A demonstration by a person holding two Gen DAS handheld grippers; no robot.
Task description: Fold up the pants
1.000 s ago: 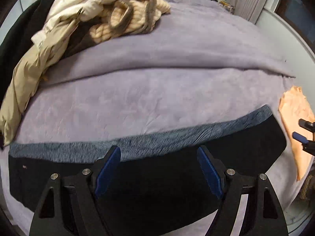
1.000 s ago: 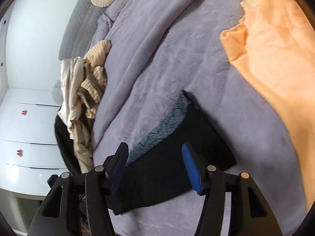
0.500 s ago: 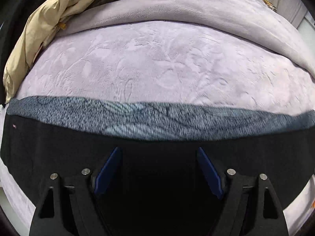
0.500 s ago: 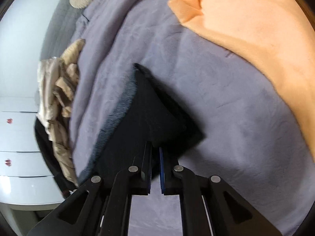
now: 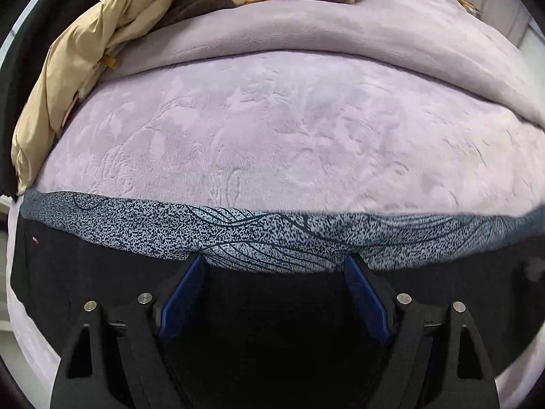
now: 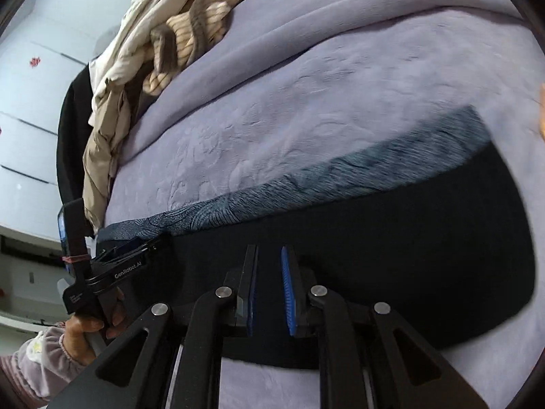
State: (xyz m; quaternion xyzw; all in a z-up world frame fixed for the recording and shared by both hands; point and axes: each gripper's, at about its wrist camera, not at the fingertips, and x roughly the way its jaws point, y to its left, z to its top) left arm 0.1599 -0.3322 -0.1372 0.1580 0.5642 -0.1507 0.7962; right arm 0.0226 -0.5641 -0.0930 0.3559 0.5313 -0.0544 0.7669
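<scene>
Your black pants with the speckled grey-blue patterned band (image 5: 272, 242) lie stretched flat across the near edge of the lilac plush bedspread (image 5: 289, 136). Your left gripper (image 5: 274, 269) hangs over the black cloth at the band's edge, its blue-padded fingers (image 5: 182, 293) wide apart and gripping nothing. Your right gripper (image 6: 269, 272) hovers above the pants' middle; its fingers (image 6: 287, 289) have just been opening and stand narrowly apart with nothing between them. A heap of beige and cream clothes (image 6: 160, 51) sits at the bed's far left.
</scene>
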